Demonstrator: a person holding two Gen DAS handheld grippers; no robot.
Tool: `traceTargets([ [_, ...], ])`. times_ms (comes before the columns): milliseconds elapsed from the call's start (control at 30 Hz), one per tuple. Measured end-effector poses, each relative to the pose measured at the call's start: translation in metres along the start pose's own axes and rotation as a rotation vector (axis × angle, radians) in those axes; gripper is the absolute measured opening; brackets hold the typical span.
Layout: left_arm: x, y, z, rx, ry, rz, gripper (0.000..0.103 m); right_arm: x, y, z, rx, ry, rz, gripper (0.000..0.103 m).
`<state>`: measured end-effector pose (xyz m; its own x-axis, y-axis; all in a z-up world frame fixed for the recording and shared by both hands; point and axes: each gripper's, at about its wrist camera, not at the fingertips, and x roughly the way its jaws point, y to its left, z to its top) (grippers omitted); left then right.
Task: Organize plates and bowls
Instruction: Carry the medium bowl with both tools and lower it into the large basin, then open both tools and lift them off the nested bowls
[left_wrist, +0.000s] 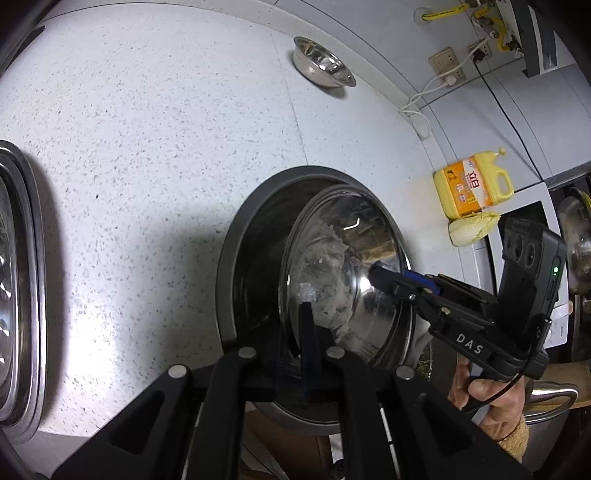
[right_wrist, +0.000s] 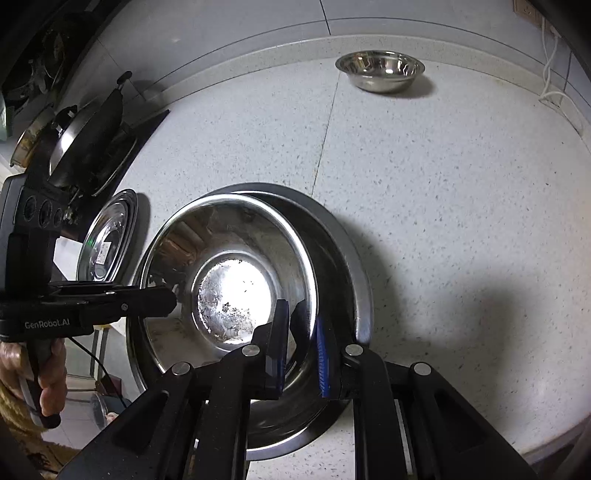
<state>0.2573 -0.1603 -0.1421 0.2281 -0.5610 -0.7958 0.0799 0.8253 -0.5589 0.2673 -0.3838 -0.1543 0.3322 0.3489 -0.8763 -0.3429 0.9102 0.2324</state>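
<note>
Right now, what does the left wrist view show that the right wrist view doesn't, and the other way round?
Only the left wrist view shows the yellow detergent jug, the cabbage piece beside it and the wall sockets.

Only the right wrist view shows the stove with a lidded pan and a round steel plate lying by it.

Both show the speckled counter, the small steel bowl near the wall, and the tilted steel bowl in the larger basin, gripped at opposite rims by the left gripper and right gripper.

Left hand-held gripper (left_wrist: 308, 332) clamped on bowl (left_wrist: 343, 273) rim, fingers nearly together. Right hand-held gripper (right_wrist: 301, 343) pinches the opposite rim, pads (right_wrist: 282, 332) either side.
</note>
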Motion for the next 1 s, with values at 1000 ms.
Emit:
traceTargets([
  [1000,-0.058,-0.015,0.023,0.044,-0.212,-0.01,0.031,-0.059,-0.041,-0.006,0.07,-0.149,-0.083,0.033],
])
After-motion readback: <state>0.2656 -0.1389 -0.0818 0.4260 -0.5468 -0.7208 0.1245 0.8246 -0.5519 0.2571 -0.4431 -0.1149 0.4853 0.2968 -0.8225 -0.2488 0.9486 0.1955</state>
